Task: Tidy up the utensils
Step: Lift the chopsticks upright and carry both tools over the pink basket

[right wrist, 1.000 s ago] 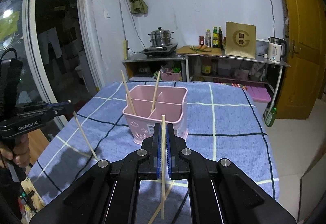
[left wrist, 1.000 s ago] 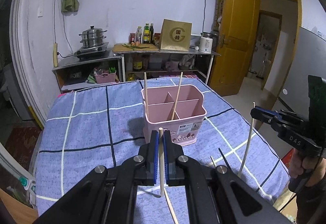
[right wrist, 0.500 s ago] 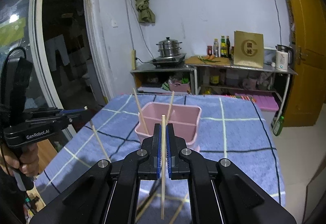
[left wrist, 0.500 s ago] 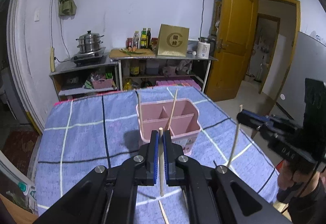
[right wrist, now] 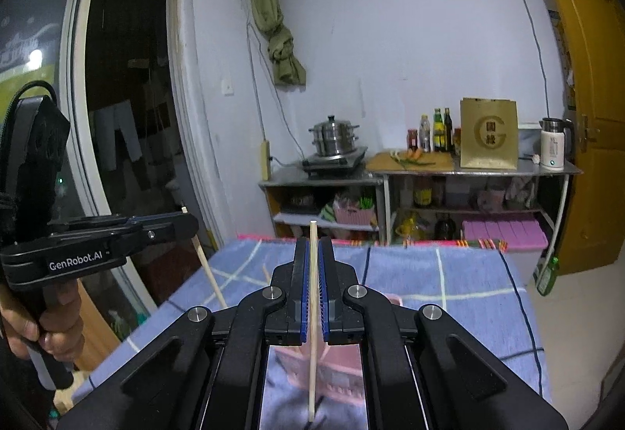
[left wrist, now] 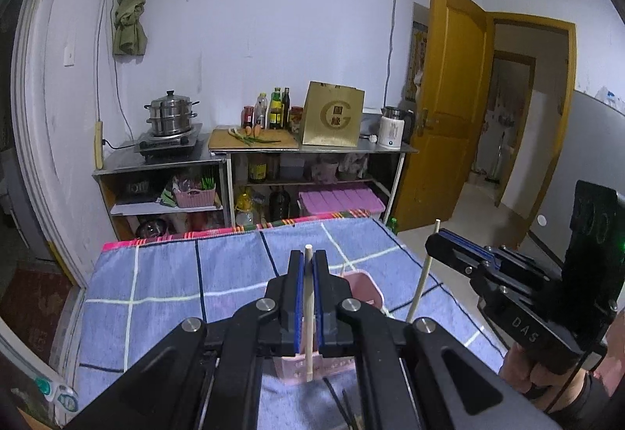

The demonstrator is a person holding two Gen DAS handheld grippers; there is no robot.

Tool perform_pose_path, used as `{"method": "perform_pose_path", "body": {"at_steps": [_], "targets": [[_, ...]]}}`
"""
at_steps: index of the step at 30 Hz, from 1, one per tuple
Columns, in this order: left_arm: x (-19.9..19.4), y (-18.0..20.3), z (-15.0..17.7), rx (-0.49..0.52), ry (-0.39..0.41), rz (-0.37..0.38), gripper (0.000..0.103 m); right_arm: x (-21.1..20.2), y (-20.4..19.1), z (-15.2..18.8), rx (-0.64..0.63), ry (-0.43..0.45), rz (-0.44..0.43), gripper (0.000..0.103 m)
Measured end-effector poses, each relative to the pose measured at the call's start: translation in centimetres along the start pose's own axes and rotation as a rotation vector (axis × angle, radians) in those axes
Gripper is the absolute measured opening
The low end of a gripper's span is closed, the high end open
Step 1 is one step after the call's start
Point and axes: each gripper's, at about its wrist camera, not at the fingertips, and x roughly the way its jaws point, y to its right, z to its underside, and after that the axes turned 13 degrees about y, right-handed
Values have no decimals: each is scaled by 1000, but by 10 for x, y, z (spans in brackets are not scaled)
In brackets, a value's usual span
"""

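Left gripper (left wrist: 307,275): blue pads clamped tight on a pale wooden chopstick (left wrist: 308,316), held near upright, top end poking just above the fingertips, lower end hanging free in front of the pink utensil caddy (left wrist: 361,283). Right gripper (right wrist: 312,266): pads likewise closed on a second chopstick (right wrist: 311,320), near vertical, tip above the fingertips, bottom end free above the caddy, which is blurred in this view (right wrist: 343,363). Caddy sits on the blue checked tablecloth (left wrist: 164,285); most of it is hidden behind the gripper bodies, so compartments cannot be told. In the left wrist view the right gripper appears at right edge (left wrist: 439,240), its chopstick slanting down toward the table; a hand (left wrist: 523,371) grips its handle. In the right wrist view the left gripper (right wrist: 183,224) is at left, hand (right wrist: 47,336) on the handle. Two dark sticks (left wrist: 343,402) lie on the cloth near the bottom edge. Background: steamer pot (left wrist: 170,115) on a metal shelf unit.
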Motion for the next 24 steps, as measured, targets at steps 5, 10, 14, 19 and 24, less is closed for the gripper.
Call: {"method": "perform_pose_path", "body": {"at_steps": [5, 10, 14, 19, 24], "targets": [[18, -5, -10, 1, 13, 0, 4, 19, 1, -8, 5, 36, -5, 4], [31, -8, -11, 12, 17, -3, 4, 41, -3, -6, -12, 62, -10, 4], [48, -17, -6, 3, 9, -5, 4, 57, -4, 1, -21, 73, -13, 4], [66, -29, 7, -12, -9, -4, 4, 75, -3, 19, -13, 57, -25, 4], [83, -37, 26, -21, -41, 7, 4, 84, 4, 38, 9, 26, -30, 4]]}}
